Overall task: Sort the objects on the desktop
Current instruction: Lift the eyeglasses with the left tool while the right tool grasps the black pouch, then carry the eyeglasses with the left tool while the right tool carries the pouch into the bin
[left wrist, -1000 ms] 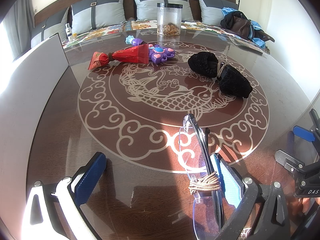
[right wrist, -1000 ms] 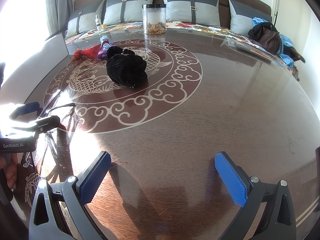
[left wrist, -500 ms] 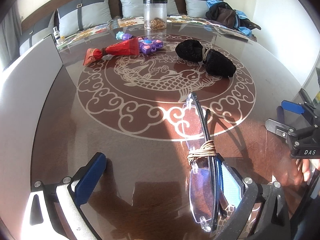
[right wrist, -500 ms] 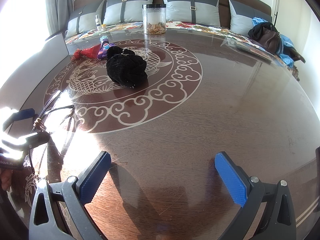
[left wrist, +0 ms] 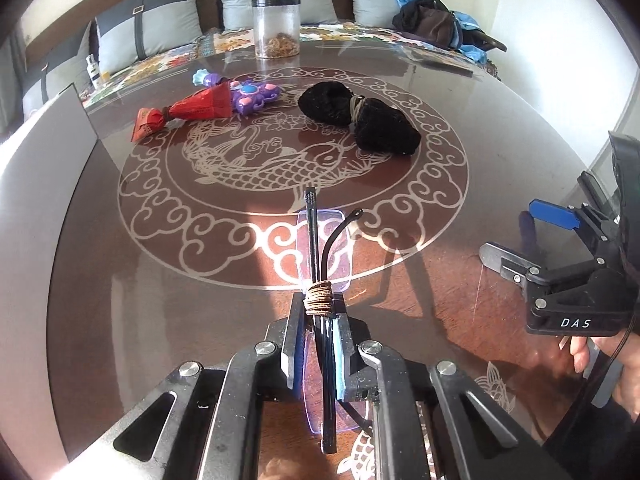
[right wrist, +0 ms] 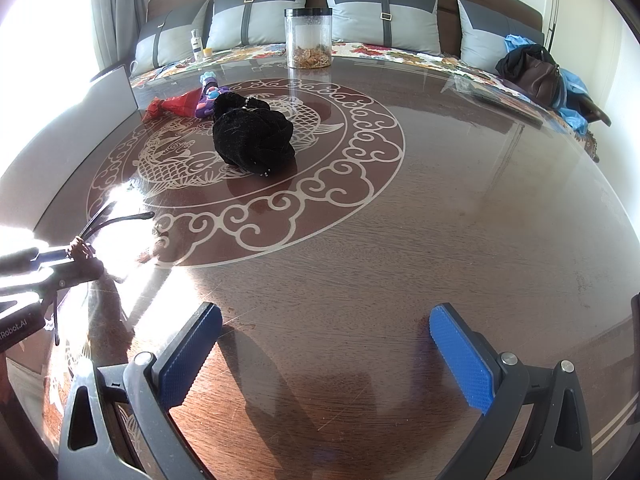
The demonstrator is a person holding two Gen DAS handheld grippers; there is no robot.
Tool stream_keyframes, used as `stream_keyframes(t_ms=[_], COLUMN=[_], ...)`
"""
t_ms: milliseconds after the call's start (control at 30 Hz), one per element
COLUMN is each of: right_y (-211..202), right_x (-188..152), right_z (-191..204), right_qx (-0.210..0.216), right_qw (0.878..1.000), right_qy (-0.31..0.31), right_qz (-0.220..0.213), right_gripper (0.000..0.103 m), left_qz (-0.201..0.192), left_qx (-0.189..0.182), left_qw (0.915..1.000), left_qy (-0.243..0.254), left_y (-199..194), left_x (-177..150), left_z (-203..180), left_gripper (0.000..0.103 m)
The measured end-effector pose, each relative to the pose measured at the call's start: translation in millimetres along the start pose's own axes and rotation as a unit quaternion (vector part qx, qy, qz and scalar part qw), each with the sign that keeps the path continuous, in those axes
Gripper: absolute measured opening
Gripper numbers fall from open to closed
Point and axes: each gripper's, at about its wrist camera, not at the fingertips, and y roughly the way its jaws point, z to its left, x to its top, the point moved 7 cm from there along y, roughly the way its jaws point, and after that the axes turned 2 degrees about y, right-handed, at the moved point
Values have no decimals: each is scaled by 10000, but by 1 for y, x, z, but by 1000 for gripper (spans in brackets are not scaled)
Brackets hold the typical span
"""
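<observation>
The folded glasses (left wrist: 325, 276), bound with brown cord, sit clamped between the left gripper (left wrist: 319, 344) fingers at the near side of the tabletop (right wrist: 460, 216). Beyond lie a black bundle (left wrist: 360, 118), a red packet (left wrist: 188, 112) touching a purple toy (left wrist: 250, 98), and a jar (left wrist: 276, 26) at the far edge. The right gripper (right wrist: 326, 354) hangs with fingers wide apart over bare wood, open room to its right.

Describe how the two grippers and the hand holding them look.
Both grippers are black frames with silver bolts and blue ribbed pads. The left gripper is seen from behind. The right gripper carries white "DAS" lettering on its body. The hand beneath it wears a dark sleeve, and a black cable runs alongside.
</observation>
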Motion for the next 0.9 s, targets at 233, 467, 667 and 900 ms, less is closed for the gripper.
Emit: stream_keyframes(t_ms=[233, 467, 667, 900], right_y=[9, 71, 66, -21], right_x=[43, 129, 129, 139], right_z=[22, 74, 80, 121], right_qx=[651, 587, 608, 1128], right_qw=[9971, 9912, 9881, 9874], right_qy=[-168, -805, -930, -922], right_qz=[360, 873, 1063, 617], right_gripper=[103, 95, 33, 33], left_qz=[-252, -507, -775, -1264], left_qx=[12, -27, -190, -268], left_qw=[9983, 9934, 9882, 9746], left_qy=[-526, -1024, -1309, -1828], left_y=[-30, -64, -98, -163], left_x=[-11, -7, -12, -13], left_z=[32, 65, 88, 146], left_gripper=[11, 11, 11, 11])
